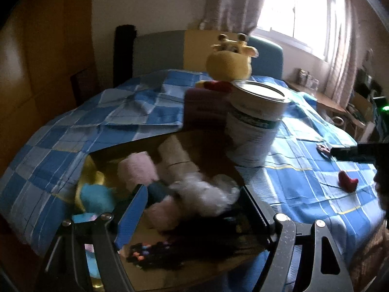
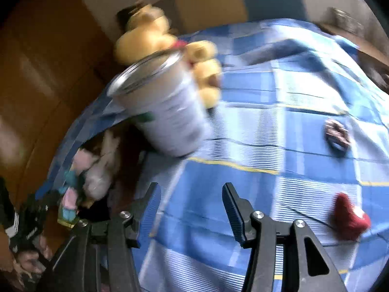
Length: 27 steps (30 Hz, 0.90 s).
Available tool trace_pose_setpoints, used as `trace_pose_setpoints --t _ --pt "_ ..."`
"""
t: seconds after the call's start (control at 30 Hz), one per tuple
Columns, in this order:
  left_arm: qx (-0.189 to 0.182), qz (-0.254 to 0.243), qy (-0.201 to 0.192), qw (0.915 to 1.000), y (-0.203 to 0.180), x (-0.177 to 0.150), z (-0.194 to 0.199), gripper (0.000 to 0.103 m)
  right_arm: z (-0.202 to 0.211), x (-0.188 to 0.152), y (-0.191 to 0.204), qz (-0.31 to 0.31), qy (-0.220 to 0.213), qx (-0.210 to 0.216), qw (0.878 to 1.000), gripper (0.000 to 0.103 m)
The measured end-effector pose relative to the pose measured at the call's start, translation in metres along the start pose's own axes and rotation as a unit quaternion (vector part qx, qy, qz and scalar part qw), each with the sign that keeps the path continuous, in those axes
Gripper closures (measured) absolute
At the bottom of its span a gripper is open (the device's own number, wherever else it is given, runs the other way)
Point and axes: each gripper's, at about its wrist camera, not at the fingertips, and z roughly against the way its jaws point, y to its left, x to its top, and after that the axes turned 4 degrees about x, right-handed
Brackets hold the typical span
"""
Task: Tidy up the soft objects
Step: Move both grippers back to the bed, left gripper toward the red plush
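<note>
My left gripper (image 1: pixel 192 199) is open above a cardboard box (image 1: pixel 214 168) on the bed. The box holds soft things: a white fluffy toy (image 1: pixel 201 192), a pink plush (image 1: pixel 138 170), a blue and yellow plush (image 1: pixel 94 194) and a dark beaded item (image 1: pixel 155 255). My right gripper (image 2: pixel 192 202) is open and empty over the blue checked bedspread (image 2: pixel 267 126). A red heart plush (image 2: pixel 350 216) lies to its right, also seen in the left wrist view (image 1: pixel 347 181). A yellow giraffe plush (image 1: pixel 231 58) sits at the headboard.
A white open tin can (image 1: pixel 255 124) stands beside the box, also in the right wrist view (image 2: pixel 165 104). A small dark object (image 2: pixel 336 137) lies on the bedspread. A wooden wardrobe (image 1: pixel 36 73) is left; a window and a cluttered side table (image 1: pixel 323 97) are right.
</note>
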Motion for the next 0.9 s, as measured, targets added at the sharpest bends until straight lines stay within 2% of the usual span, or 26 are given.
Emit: trace_pose_setpoints --t 0.17,0.3,0.47,0.7,0.77,0.8,0.9 --pt "-0.022 -0.031 0.001 0.9993 -0.03 0.005 -0.002 0.024 0.035 0.001 -0.052 -0.074 -0.054 -0.033 0.995 0.05" --pt "-0.047 -0.055 0.0 0.9974 -0.056 0.012 -0.004 0.024 0.062 -0.002 -0.094 -0.136 -0.103 -0.064 0.983 0.05" --pt "-0.09 -0.091 0.006 0.9917 -0.098 0.018 -0.011 0.024 0.097 -0.015 -0.148 -0.223 -0.171 -0.107 0.954 0.05" --pt "-0.148 -0.153 0.028 0.9768 -0.164 0.019 -0.032 0.024 0.113 -0.048 -0.216 -0.354 -0.235 -0.134 0.895 0.05" --pt "-0.176 -0.161 0.049 0.9698 -0.185 0.019 -0.042 0.024 0.118 -0.052 -0.219 -0.367 -0.253 -0.119 0.887 0.05" --pt "-0.188 -0.16 0.06 0.9672 -0.192 0.019 -0.046 0.024 0.123 -0.053 -0.219 -0.36 -0.265 -0.128 0.885 0.05" --pt "-0.225 -0.159 0.091 0.957 -0.222 0.019 -0.061 0.025 0.127 -0.054 -0.214 -0.347 -0.281 -0.127 0.886 0.05"
